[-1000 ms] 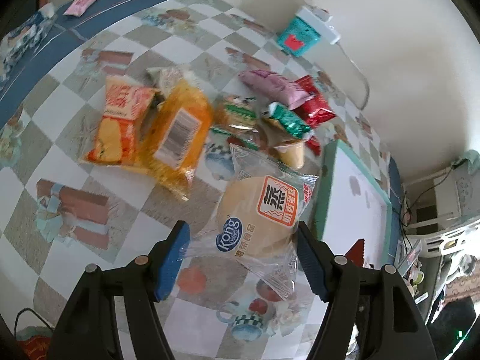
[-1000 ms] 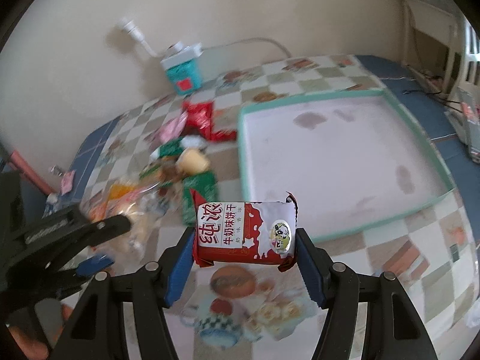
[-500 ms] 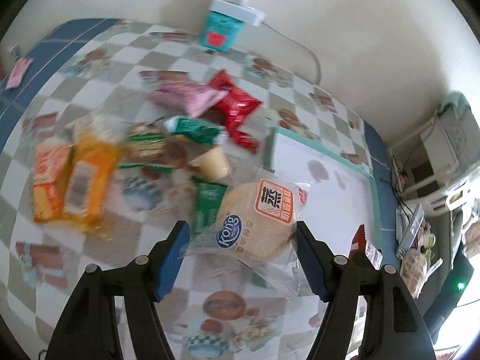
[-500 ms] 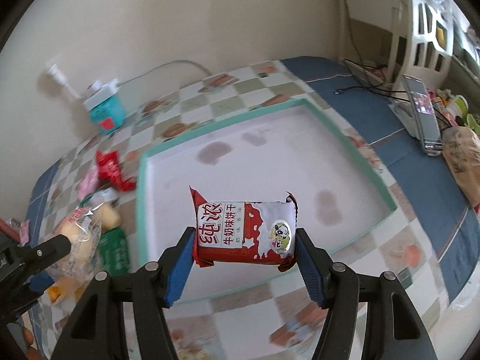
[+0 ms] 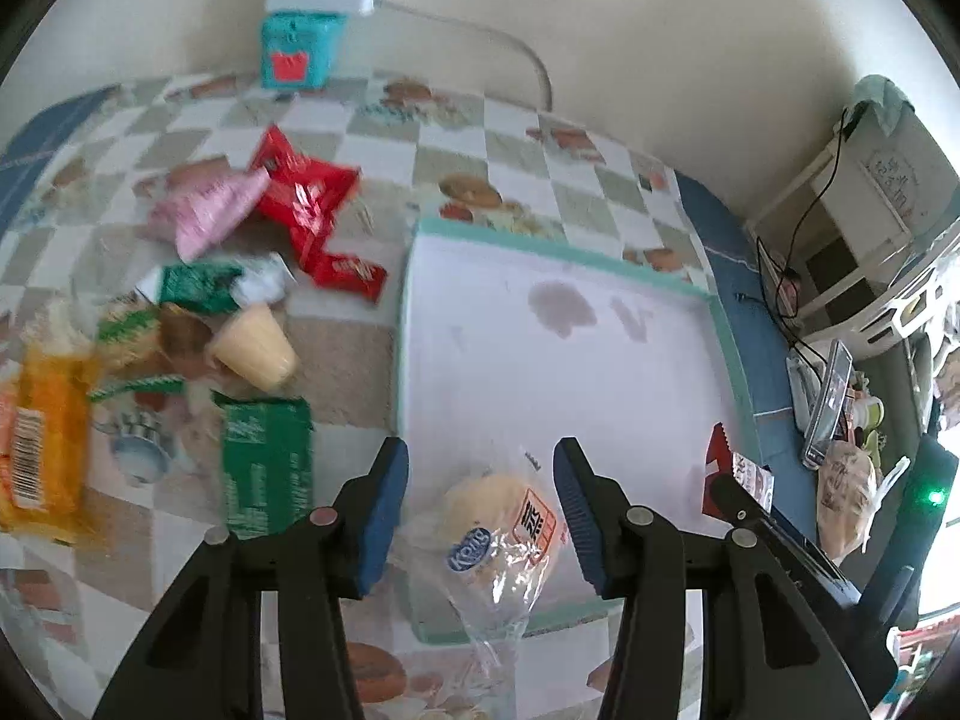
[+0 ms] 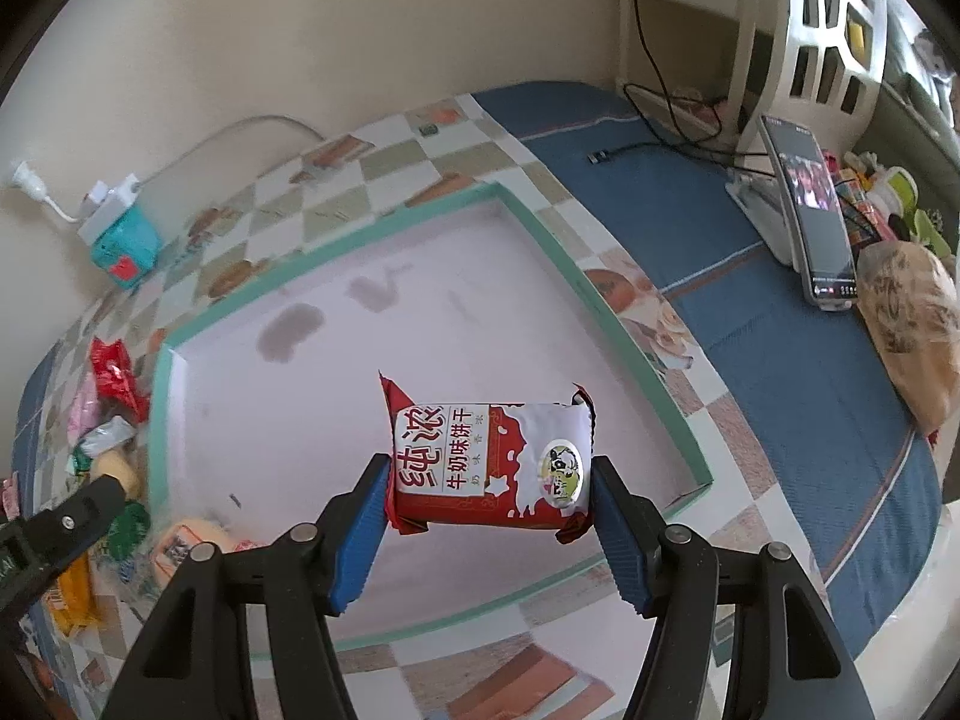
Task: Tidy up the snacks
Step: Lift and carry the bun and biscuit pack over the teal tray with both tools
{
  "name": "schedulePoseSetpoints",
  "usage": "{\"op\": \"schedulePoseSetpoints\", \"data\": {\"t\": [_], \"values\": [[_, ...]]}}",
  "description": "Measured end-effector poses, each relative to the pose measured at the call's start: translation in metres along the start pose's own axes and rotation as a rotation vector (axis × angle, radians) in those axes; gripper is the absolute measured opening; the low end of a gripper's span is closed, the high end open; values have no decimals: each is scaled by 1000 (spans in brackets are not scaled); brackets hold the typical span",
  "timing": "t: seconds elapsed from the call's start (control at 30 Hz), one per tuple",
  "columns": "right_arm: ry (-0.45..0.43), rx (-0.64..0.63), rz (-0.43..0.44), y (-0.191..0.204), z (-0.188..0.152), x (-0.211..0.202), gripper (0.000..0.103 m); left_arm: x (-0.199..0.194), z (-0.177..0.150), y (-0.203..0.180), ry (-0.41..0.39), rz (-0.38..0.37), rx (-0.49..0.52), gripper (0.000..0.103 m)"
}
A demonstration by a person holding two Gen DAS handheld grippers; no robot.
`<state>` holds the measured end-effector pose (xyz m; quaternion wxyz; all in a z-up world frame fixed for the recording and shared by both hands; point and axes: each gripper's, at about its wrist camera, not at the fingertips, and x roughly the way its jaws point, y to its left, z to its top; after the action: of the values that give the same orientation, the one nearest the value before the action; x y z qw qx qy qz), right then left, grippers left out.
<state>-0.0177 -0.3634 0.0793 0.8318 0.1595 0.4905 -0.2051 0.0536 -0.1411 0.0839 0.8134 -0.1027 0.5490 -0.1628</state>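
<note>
Dropped from left gripper (image 5: 474,456) into teal-rimmed white tray (image 5: 558,246): clear-wrapped round bun (image 5: 498,516); jaws just narrowing, gripping nothing. Right gripper (image 6: 489,463) clamped on red-and-white biscuit packet (image 6: 480,444).

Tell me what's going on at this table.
A person with two handheld grippers is sorting snacks into the teal-rimmed tray. The right gripper clamps a red biscuit packet above it. The left gripper has just been closing its jaws, but the wrapped bun between them seems loose, lying in the tray's corner.
</note>
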Motion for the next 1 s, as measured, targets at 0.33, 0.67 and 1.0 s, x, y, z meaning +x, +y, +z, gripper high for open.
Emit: {"op": "schedulePoseSetpoints", "data": {"t": [0.33,0.67,1.0], "values": [[22,-8,0,-9,-1,14,67,2,-12,2,85,-36,-9,52],[13,-34,2,-12,-3,9,67,1,-29,0,169,-41,25,52],[20,-41,2,-13,-4,10,67,26,-28,-19,170,-31,87,48]]}}
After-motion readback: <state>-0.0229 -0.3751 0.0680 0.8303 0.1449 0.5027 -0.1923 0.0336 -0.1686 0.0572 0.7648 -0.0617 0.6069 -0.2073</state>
